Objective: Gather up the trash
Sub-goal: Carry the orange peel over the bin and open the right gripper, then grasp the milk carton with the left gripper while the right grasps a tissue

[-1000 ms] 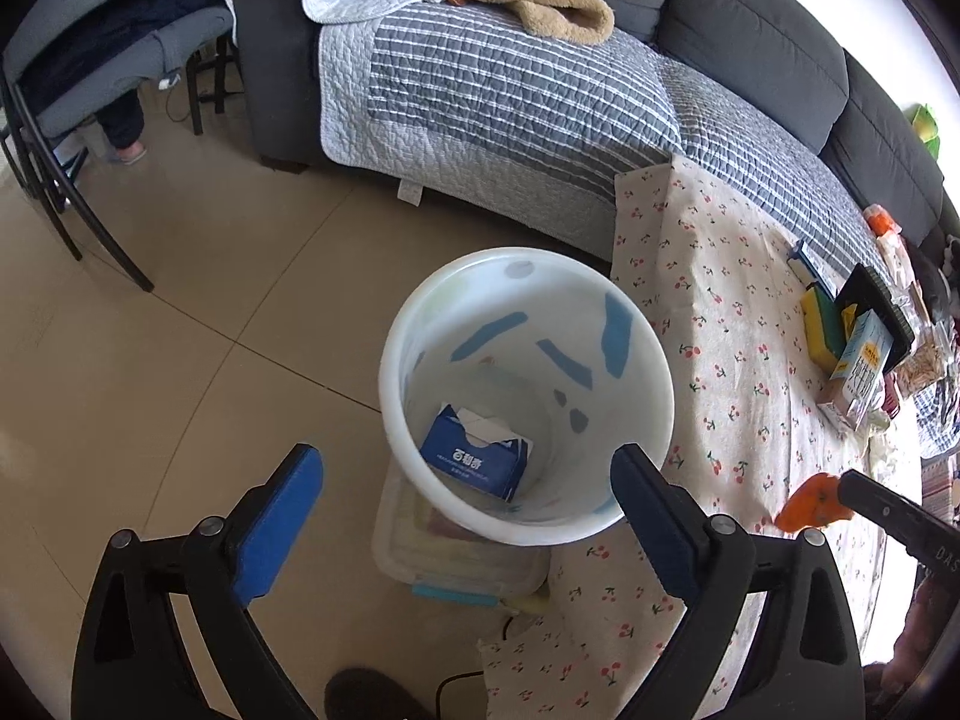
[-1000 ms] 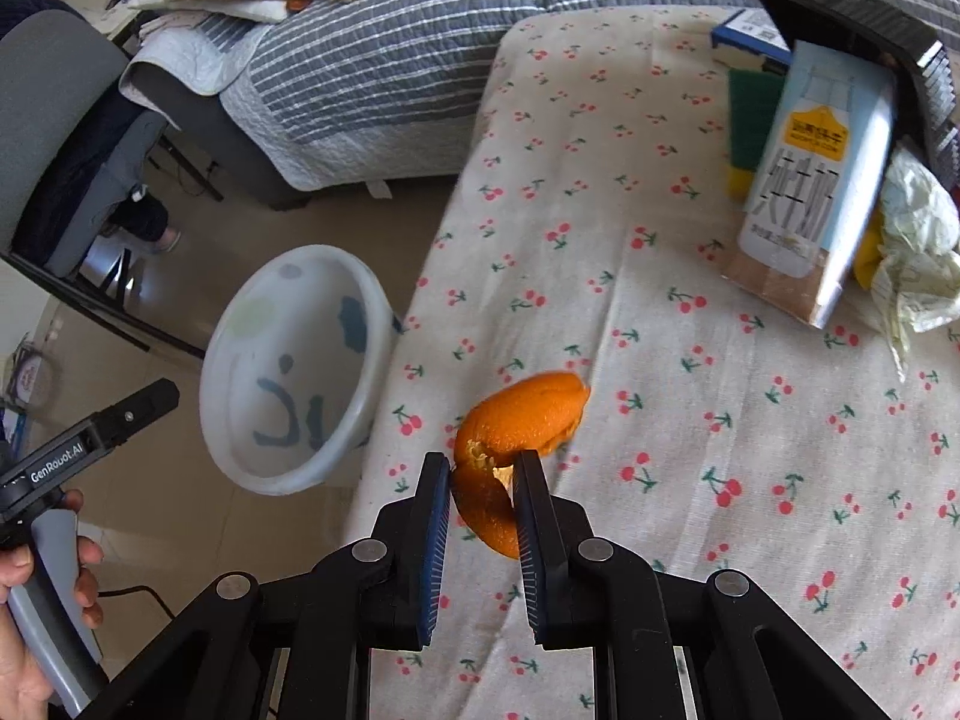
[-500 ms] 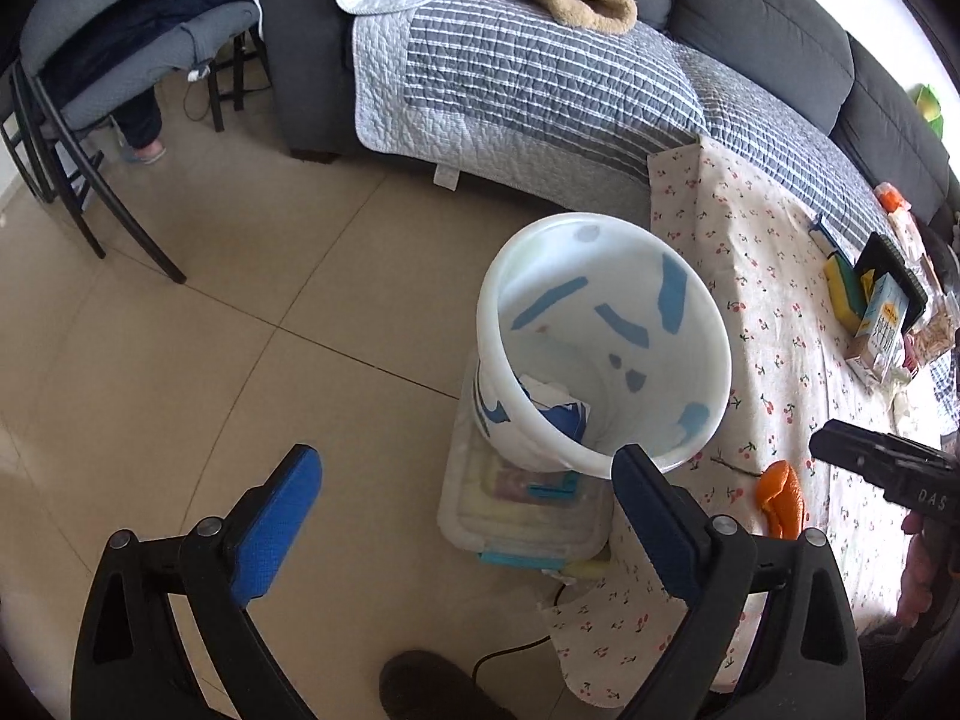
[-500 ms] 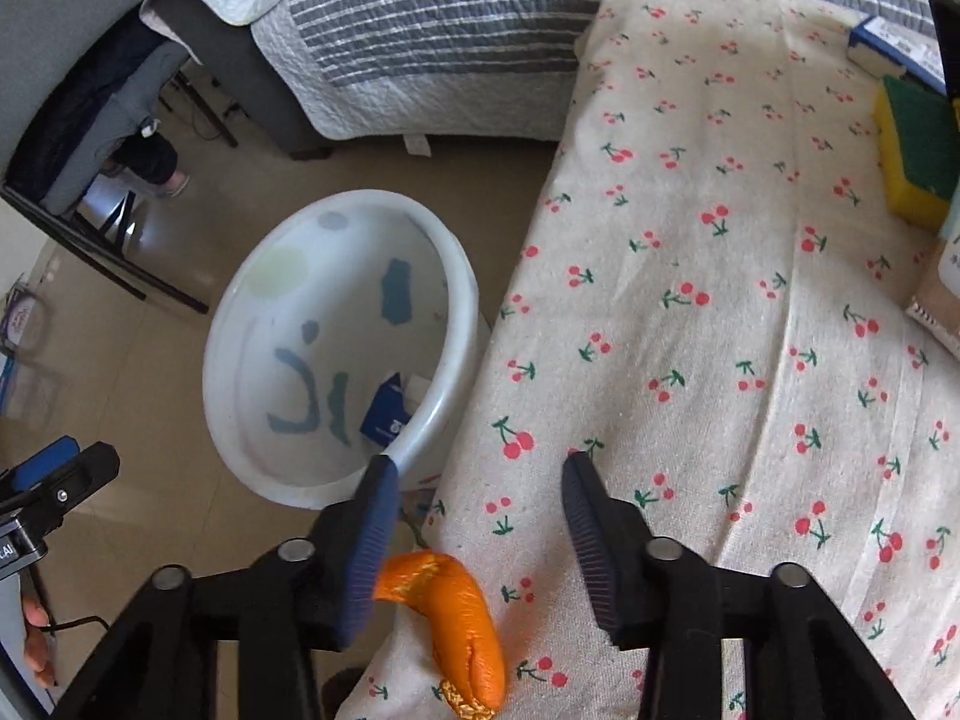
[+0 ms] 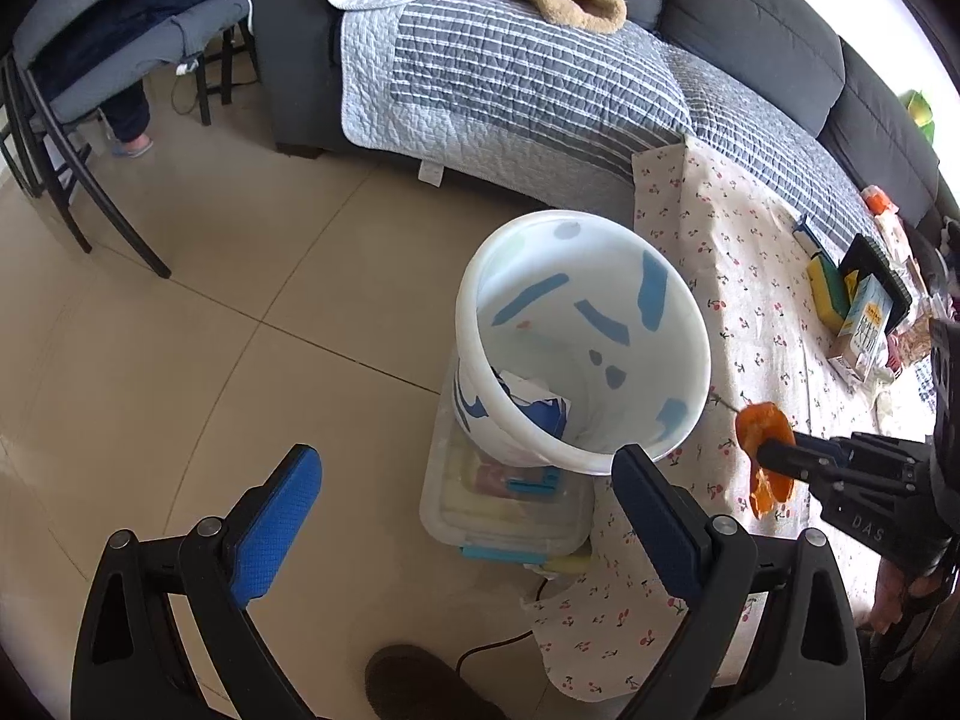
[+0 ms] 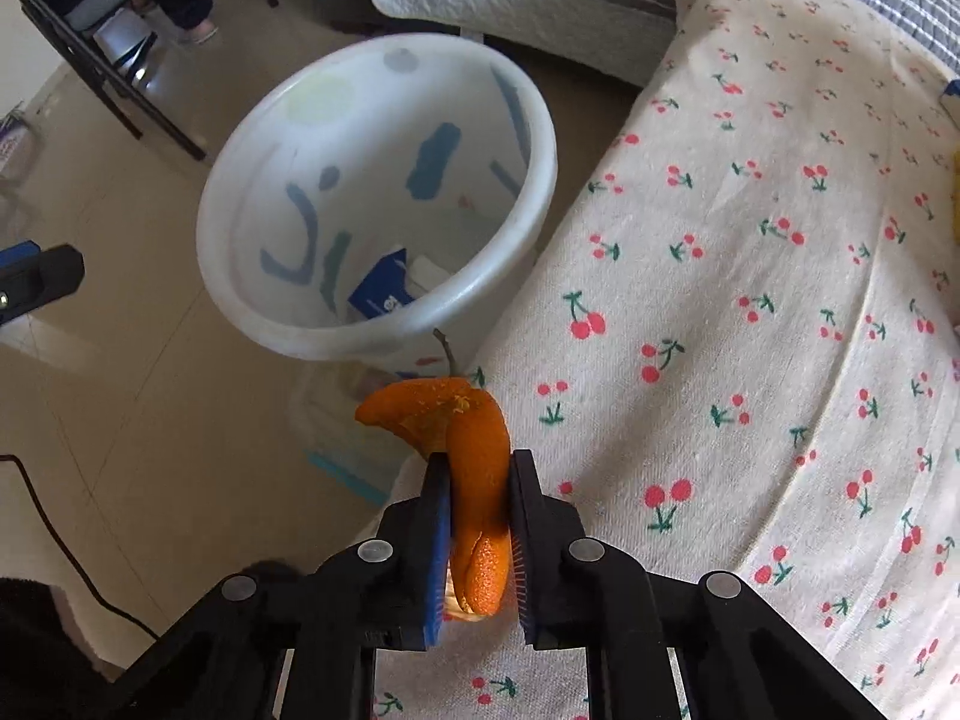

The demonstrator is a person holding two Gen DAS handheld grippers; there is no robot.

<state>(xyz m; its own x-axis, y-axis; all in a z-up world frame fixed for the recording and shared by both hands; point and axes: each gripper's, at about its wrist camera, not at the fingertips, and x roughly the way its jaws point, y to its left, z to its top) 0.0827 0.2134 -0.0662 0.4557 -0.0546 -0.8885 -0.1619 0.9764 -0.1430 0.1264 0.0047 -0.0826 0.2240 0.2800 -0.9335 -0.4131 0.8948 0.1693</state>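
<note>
My right gripper (image 6: pixel 479 468) is shut on an orange peel (image 6: pixel 474 468) and holds it above the edge of the cherry-print tablecloth (image 6: pixel 750 300), just short of the white trash bin (image 6: pixel 300 324). The peel also shows in the left wrist view (image 5: pixel 762 432), right of the bin (image 5: pixel 474 300). A blue tissue pack (image 6: pixel 384 288) lies inside the bin. My left gripper (image 5: pixel 465 486) is open and empty, low over the floor in front of the bin.
The bin stands on a clear plastic box (image 5: pixel 498 510). A carton (image 5: pixel 864 324), yellow sponge (image 5: pixel 828 294) and other items sit far on the table. A grey sofa (image 5: pixel 540 78), a chair (image 5: pixel 90 120) and a black cable (image 6: pixel 66 564) are around.
My right gripper was open over the peel half a second ago; it has shut on it again and lifted it toward the bin. The left gripper drew back from the bin.
</note>
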